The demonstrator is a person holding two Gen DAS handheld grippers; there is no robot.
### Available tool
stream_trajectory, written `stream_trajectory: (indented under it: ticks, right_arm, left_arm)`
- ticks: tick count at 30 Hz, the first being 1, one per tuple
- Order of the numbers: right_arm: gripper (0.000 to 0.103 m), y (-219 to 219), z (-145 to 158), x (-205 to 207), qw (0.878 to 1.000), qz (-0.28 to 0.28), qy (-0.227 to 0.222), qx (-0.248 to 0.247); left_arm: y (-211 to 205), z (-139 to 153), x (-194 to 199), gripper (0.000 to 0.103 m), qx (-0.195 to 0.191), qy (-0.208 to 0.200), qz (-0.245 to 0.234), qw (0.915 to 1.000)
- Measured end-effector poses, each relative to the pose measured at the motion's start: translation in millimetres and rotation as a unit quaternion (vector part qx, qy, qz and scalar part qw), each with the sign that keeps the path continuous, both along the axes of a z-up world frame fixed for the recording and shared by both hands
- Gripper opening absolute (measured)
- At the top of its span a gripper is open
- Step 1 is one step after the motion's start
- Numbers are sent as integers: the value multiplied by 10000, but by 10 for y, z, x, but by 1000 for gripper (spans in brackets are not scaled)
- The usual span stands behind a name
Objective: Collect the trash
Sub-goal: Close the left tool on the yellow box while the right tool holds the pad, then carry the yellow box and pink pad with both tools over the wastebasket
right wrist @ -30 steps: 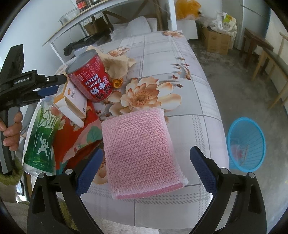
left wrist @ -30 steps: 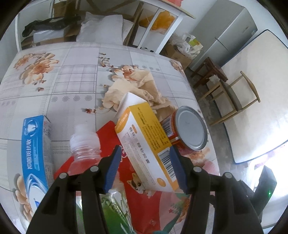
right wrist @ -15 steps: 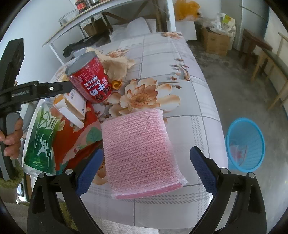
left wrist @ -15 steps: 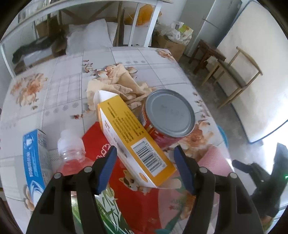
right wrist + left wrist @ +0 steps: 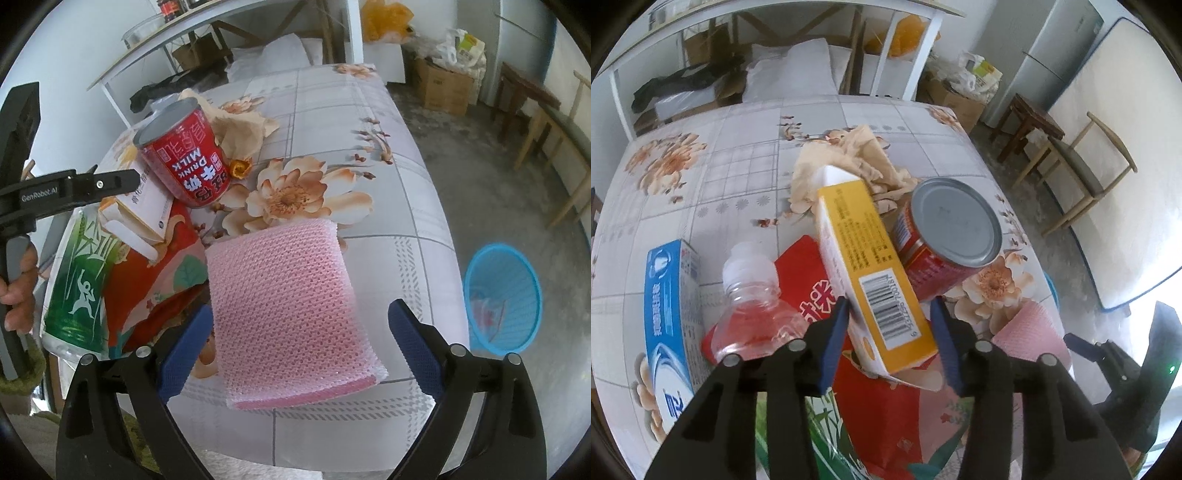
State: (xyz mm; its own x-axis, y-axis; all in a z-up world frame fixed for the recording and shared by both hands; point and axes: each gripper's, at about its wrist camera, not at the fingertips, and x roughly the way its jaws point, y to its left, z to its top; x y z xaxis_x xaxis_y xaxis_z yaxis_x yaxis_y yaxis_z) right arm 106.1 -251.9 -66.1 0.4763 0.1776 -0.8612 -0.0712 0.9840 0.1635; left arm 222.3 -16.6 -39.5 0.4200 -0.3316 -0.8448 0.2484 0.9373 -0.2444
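My left gripper (image 5: 888, 325) is shut on a yellow and white carton (image 5: 871, 269), holding it tilted over the table; the carton also shows in the right wrist view (image 5: 144, 206). A red milk can (image 5: 945, 236) leans next to the carton (image 5: 184, 155). My right gripper (image 5: 295, 328) is open, its fingers on either side of a pink mesh sponge (image 5: 288, 314) that lies on the table's near edge. A blue trash basket (image 5: 502, 295) stands on the floor to the right.
On the floral table (image 5: 738, 147) lie a clear bottle (image 5: 753, 310), a blue box (image 5: 668, 314), a red packet (image 5: 886, 406), a green packet (image 5: 81, 291) and crumpled beige paper (image 5: 857, 162). Chairs (image 5: 1082, 173) stand to the right.
The left gripper has closed on the yellow carton and shifted; the can now sits more to the carton's right in its view. The right gripper has stayed still around the sponge.
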Motion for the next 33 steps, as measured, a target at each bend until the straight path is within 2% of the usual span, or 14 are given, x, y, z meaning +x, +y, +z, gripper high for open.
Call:
stream_trajectory:
  ticks: [8, 17, 21, 23, 26, 33]
  right_arm:
    - [76, 51, 11, -24, 10000, 49, -25, -31]
    - [64, 46, 58, -57, 10000, 7, -89, -25]
    - [65, 57, 68, -51, 10000, -3, -46, -8]
    - [75, 77, 69, -41, 10000, 16, -20, 16]
    - [83, 149, 59, -27, 9999, 117, -25, -18]
    - [84, 301, -84, 23, 9990, 260, 108, -356]
  left_arm:
    - [152, 46, -88, 34, -231, -68, 394, 9989]
    - [282, 137, -204, 31, -528, -195, 716, 9958]
    - [322, 196, -269, 31, -632, -281, 779, 9946]
    - [339, 229, -312, 30, -713, -313, 802, 9937]
    - [358, 282, -383, 30, -802, -382, 832, 9926]
    - [446, 439, -557, 30, -1036, -582, 878, 9890]
